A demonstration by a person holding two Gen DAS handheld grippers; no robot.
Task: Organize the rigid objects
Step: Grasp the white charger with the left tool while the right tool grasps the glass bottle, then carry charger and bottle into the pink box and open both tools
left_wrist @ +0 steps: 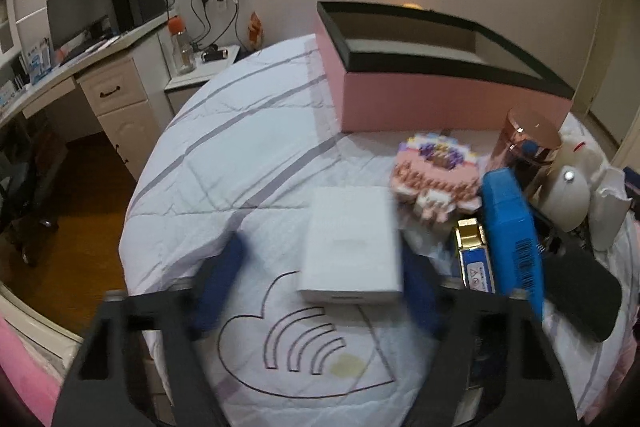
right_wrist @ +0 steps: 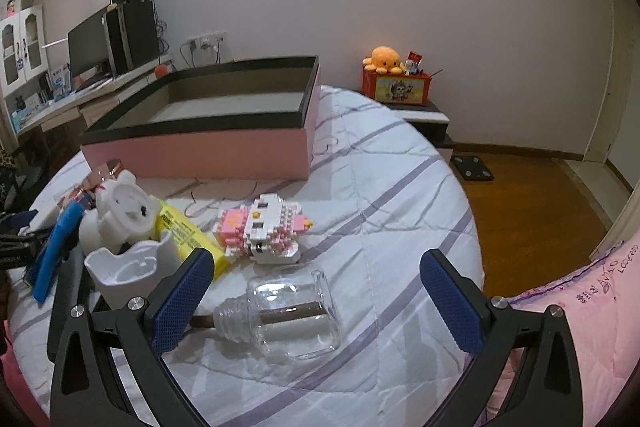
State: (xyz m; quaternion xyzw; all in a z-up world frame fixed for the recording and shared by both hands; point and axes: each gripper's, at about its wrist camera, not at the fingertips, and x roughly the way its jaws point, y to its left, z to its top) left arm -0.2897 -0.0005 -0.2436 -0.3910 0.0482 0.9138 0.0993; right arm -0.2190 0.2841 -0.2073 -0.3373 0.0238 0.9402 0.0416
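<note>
So we're hovering over the round bed with its white striped quilt (left_wrist: 248, 155), and the stuff to sort is piled toward 3 o'clock in the left wrist view. Our left gripper (left_wrist: 320, 283) has its blue pads on either side of a white box (left_wrist: 352, 243). The left pad clearly stands off the box with a gap; the right pad sits just beside the box edge, and the blur means we can't tell if it touches. So: fingers partly spread, box between them, not pinched. The box lies flat on the quilt, above the stitched heart.

At 12 to 1 o'clock from the box sits the big pink storage box (left_wrist: 440, 99) with its black rim, open-topped. Right of the white box, there's a pink brick-built toy (left_wrist: 436, 179), a blue case (left_wrist: 512, 231) and a rose-gold lidded jar (left_wrist: 532, 139).

On the right wrist view, our right gripper (right_wrist: 316, 291) has its fingers spread wide, holding nothing. A clear glass bottle (right_wrist: 288, 315) lies on its side between them, touching neither pad. Another brick toy (right_wrist: 264, 231) sits at 12 o'clock from the bottle, with a yellow box (right_wrist: 192, 235) and a white bear-shaped piece (right_wrist: 120, 219) off at 10 o'clock. The pink storage box (right_wrist: 208, 151) is further back, near 11.
</note>
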